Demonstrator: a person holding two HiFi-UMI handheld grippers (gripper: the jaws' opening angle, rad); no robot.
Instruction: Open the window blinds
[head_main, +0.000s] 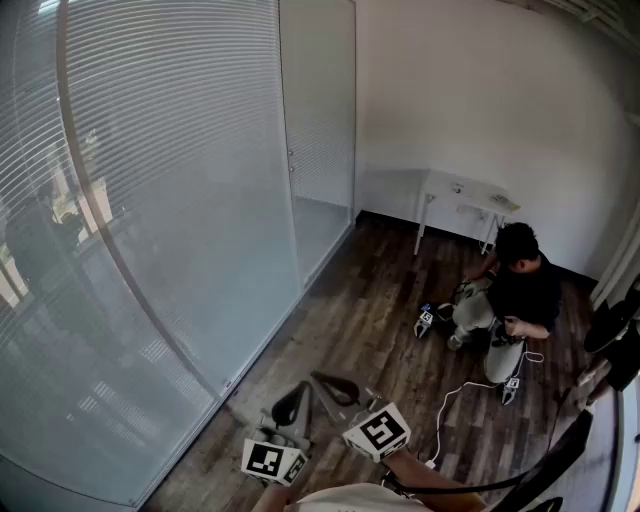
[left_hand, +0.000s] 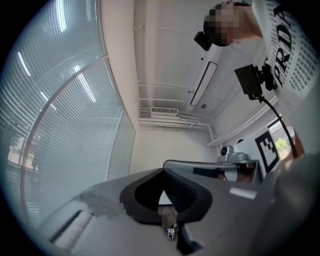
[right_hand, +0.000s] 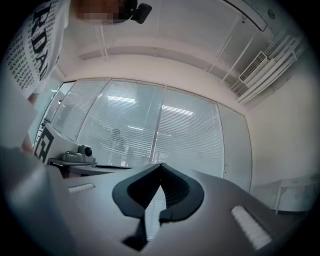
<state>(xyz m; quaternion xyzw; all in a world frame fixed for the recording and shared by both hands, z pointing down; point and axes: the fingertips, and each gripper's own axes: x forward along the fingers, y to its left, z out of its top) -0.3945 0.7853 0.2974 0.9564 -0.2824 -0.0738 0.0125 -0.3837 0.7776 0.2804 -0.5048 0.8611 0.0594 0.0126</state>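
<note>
The window blinds (head_main: 150, 200) hang with their slats closed over the glass wall on the left. They also show in the left gripper view as blinds (left_hand: 60, 125) and in the right gripper view as blinds (right_hand: 150, 130). Both grippers are low at the bottom centre of the head view, close together and well short of the blinds. My left gripper (head_main: 298, 392) is shut with nothing in it, its jaws meeting at the tip (left_hand: 162, 171). My right gripper (head_main: 322, 380) is shut and empty too, with its tip (right_hand: 160, 165) pointing at the blinds.
A person (head_main: 515, 295) sits on the dark wooden floor (head_main: 370, 330) at the right, with cables and small devices around them. A white table (head_main: 465, 192) stands against the back wall. A narrow glass panel (head_main: 318, 120) adjoins the blinds.
</note>
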